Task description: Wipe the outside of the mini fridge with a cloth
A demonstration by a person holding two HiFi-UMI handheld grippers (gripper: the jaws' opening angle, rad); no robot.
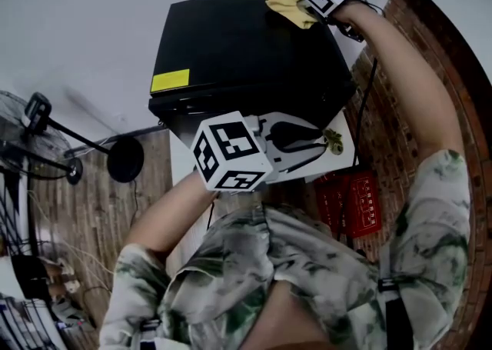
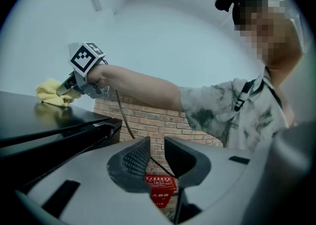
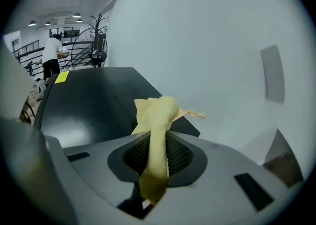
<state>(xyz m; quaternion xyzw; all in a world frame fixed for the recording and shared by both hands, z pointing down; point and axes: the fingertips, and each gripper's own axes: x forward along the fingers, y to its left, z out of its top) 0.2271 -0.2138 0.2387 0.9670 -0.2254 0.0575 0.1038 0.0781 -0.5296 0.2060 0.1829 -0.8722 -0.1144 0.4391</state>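
The black mini fridge [image 1: 238, 56] stands below me, and its flat top [image 3: 89, 100] fills the right gripper view. A yellow cloth [image 1: 286, 4] lies bunched on the top's far right corner. My right gripper [image 1: 306, 8] is shut on the cloth [image 3: 158, 115], which runs as a strip between the jaws and spreads onto the fridge. The left gripper view shows that gripper [image 2: 66, 88] pressing the cloth [image 2: 52, 93] on the fridge top [image 2: 29, 115]. My left gripper [image 1: 307, 141] hovers off the fridge's near right side. It [image 2: 157, 157] is open by a narrow gap and holds nothing.
A red box [image 1: 350, 202] sits low beside the fridge, also seen as the red box [image 2: 160, 189] between the left jaws. Brick surface [image 1: 400, 41] runs along the right. A fan stand [image 1: 123, 158] is at left. A yellow sticker [image 1: 170, 80] marks the fridge top. A person [image 3: 51, 53] stands far off.
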